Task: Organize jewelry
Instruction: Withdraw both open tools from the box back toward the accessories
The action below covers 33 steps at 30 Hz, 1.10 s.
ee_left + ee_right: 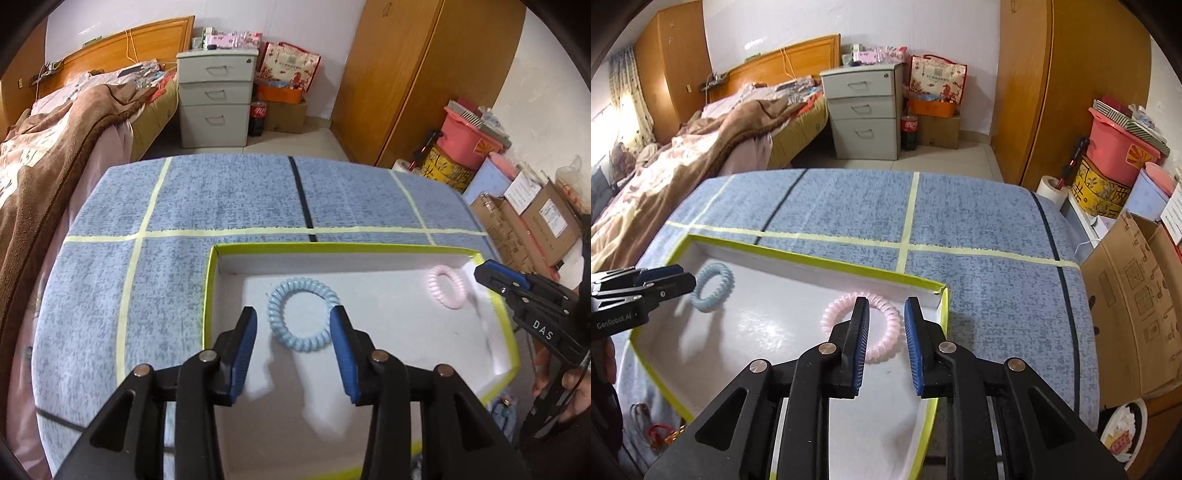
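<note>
A white tray with a yellow-green rim [332, 248] [812, 260] sits on the blue tablecloth. A pale blue coil ring [301, 286] [728, 284] lies flat on its floor. My left gripper [294, 317] [679, 280] hangs just above it, open, with the ring between its blue pads; the right pad overlaps the ring's edge. A pink coil ring [433, 284] [831, 317] lies near the tray's far right corner. My right gripper [886, 302] [495, 275] stands open over it, with one side of the ring in the gap and no pad pressing on it.
Yellow tape lines [258, 232] cross the blue cloth. Red and gold trinkets [661, 435] lie by the tray's near left edge. Cardboard boxes [1137, 302] stand off the table's right side, a bed [55, 147] at left and a drawer unit [216, 99] behind.
</note>
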Motion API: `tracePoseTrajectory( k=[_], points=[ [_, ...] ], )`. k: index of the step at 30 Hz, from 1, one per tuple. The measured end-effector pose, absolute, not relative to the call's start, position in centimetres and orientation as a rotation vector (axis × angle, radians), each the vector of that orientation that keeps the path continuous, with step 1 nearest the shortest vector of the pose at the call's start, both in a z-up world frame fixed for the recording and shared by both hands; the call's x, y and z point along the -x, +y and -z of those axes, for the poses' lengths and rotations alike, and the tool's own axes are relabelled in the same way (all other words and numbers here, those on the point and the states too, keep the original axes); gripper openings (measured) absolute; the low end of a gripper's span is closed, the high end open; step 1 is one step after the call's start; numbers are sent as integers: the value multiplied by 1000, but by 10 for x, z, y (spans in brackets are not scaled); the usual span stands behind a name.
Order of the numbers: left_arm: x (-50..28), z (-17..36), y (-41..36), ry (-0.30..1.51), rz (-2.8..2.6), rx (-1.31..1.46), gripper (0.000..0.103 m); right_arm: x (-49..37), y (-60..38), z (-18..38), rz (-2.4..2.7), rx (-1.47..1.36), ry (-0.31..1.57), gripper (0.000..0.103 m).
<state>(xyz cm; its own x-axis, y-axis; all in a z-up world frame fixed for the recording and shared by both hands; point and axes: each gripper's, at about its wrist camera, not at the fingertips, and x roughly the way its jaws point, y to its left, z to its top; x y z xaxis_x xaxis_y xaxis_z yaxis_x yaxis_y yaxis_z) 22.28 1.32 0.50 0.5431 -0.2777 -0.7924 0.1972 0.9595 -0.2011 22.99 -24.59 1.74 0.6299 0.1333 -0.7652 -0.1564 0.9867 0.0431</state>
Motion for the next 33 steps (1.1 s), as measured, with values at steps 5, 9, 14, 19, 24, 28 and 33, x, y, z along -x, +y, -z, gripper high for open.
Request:
tracePoseTrajectory(
  k=[5, 9, 14, 19, 24, 28, 33],
  points=[
    [-190, -24, 23, 898, 299, 105, 49, -201, -249, -34, -205, 5, 830, 21],
    [-164, -31, 34, 875, 311, 118, 51, -171, -254, -43, -242, -15, 811, 21],
    [-131, -27, 49, 855, 315, 150, 53, -134, -264, -40, -241, -30, 808, 21],
    [-103, -13, 60, 861, 306, 154, 54, -105, -272, -21, -234, -34, 846, 21],
    [-85, -2, 66, 876, 283, 146, 54, -91, -277, -10, -211, -31, 864, 21],
    [-75, 5, 73, 883, 271, 154, 54, -83, -283, -6, -210, -44, 876, 21],
    [-67, 16, 76, 911, 241, 113, 54, -74, -285, 2, -227, -44, 891, 21]
  ],
)
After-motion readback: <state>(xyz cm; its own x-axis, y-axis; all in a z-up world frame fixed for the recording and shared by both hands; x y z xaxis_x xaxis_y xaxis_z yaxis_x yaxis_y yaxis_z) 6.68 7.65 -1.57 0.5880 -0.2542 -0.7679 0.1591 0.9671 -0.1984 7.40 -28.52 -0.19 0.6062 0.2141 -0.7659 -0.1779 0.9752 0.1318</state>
